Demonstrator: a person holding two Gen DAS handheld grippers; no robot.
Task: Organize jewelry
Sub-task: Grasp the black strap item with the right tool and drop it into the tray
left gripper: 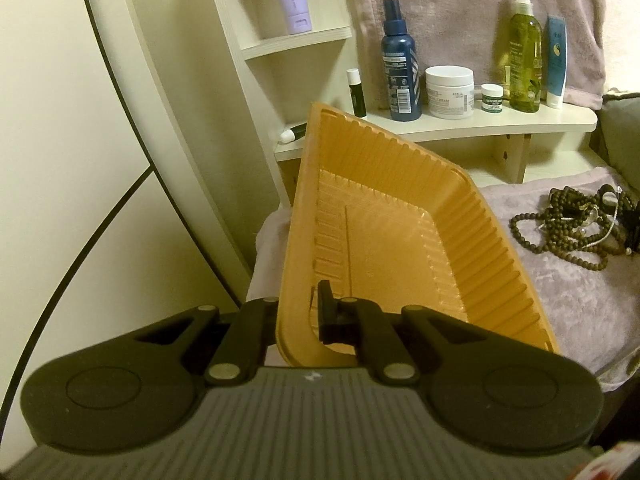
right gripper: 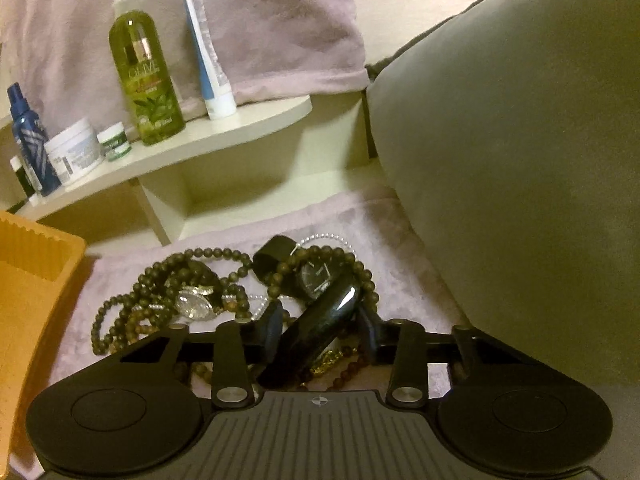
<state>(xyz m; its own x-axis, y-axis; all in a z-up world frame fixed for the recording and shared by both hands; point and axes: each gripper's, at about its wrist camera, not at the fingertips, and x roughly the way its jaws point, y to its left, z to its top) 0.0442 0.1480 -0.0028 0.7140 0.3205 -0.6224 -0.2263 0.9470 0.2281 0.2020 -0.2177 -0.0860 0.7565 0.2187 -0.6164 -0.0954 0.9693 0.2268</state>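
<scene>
Jewelry (right gripper: 224,292) — matte wooden beads, watches — lies tangled on the plush lilac cloth (right gripper: 400,272). Right hand-held gripper (right gripper: 320,320) straddles a glossy black bangle (right gripper: 320,328), grip unclear; left hand-held gripper (left gripper: 298,320) pinches the ribbed orange tray's (left gripper: 384,216) rim.

tilted orange tray (left gripper: 384,216), tangled bead jewelry (right gripper: 168,292)

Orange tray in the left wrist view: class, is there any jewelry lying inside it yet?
No, the orange tray, gripped at its near rim by the left gripper, shows only its bare ribbed floor, while the beaded jewelry pile lies on the cloth beside it.
</scene>
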